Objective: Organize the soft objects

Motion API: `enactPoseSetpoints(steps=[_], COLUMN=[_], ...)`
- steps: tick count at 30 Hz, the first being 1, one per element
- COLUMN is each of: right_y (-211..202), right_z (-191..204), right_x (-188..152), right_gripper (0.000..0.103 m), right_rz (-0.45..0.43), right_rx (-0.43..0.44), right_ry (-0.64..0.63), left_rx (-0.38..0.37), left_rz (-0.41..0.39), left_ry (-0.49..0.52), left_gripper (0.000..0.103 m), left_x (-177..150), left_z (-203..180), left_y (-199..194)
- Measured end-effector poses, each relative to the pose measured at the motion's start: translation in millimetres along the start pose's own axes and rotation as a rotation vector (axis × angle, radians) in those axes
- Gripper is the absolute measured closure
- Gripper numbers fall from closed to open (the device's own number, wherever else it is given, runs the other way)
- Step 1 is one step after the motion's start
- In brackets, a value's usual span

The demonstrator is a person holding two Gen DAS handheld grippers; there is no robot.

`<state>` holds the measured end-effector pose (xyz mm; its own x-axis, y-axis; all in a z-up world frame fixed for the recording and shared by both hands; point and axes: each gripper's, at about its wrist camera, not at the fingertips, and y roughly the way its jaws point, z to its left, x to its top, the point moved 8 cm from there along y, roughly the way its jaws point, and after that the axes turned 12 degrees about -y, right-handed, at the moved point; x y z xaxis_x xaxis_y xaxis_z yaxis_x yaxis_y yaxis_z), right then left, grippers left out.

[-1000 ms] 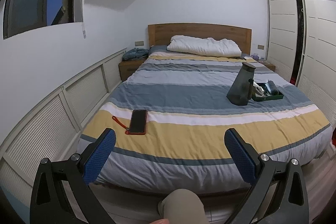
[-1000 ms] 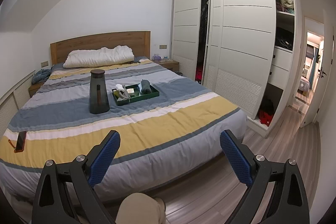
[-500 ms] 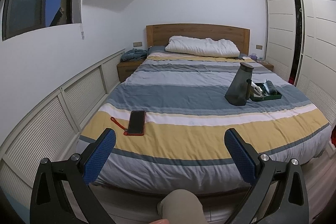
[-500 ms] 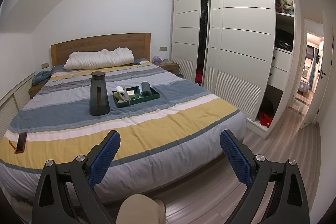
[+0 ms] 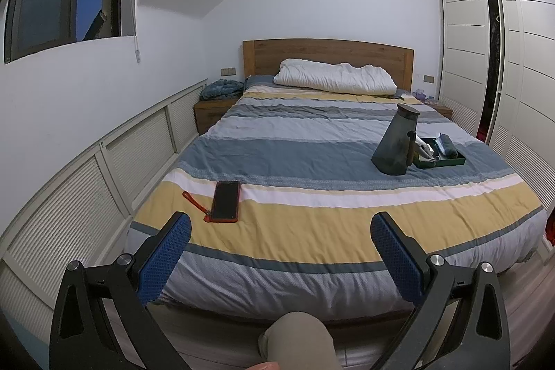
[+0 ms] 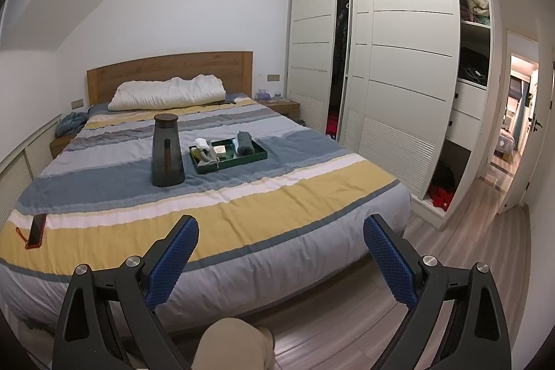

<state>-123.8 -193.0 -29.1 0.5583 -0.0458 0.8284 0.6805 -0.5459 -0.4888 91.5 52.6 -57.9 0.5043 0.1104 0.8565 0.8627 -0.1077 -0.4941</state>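
Note:
A dark green tray [image 6: 258, 157] lies on the striped bed [image 6: 242, 196], holding a rolled grey cloth [image 6: 245, 142], a rolled white one [image 6: 203, 144] and other small soft items. The same tray [image 5: 451, 162] shows at the right of the left wrist view, partly behind a dark carafe [image 5: 397, 141]. A white folded duvet [image 5: 334, 80] rests by the headboard. My left gripper [image 5: 281, 231] is open over the foot of the bed, holding nothing. My right gripper [image 6: 281, 234] is open too, empty, at the bed's foot edge.
A phone in a red case [image 5: 226, 200] lies near the bed's left front. The carafe [image 6: 167, 151] stands left of the tray. A blue blanket [image 5: 222, 89] sits on the left nightstand. A white wardrobe [image 6: 399, 58] fills the right wall. A person's knee [image 6: 236, 342] shows below.
Both views have drifted back slightly from the bed. Both grippers stay open and empty.

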Motion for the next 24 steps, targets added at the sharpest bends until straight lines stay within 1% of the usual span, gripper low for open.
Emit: enactPoseSetpoints(steps=[24], right_y=[-1.2], right_z=[-3.2], right_x=[1.7], right_gripper=[0.005], right_rz=[-0.005], right_rx=[0.016], right_ry=[0.006], left_rx=[0.011], left_rz=[-0.005], left_ry=[-0.015], left_gripper=[0.001], left_x=[-2.0], left_z=[1.1], left_y=[-0.3])
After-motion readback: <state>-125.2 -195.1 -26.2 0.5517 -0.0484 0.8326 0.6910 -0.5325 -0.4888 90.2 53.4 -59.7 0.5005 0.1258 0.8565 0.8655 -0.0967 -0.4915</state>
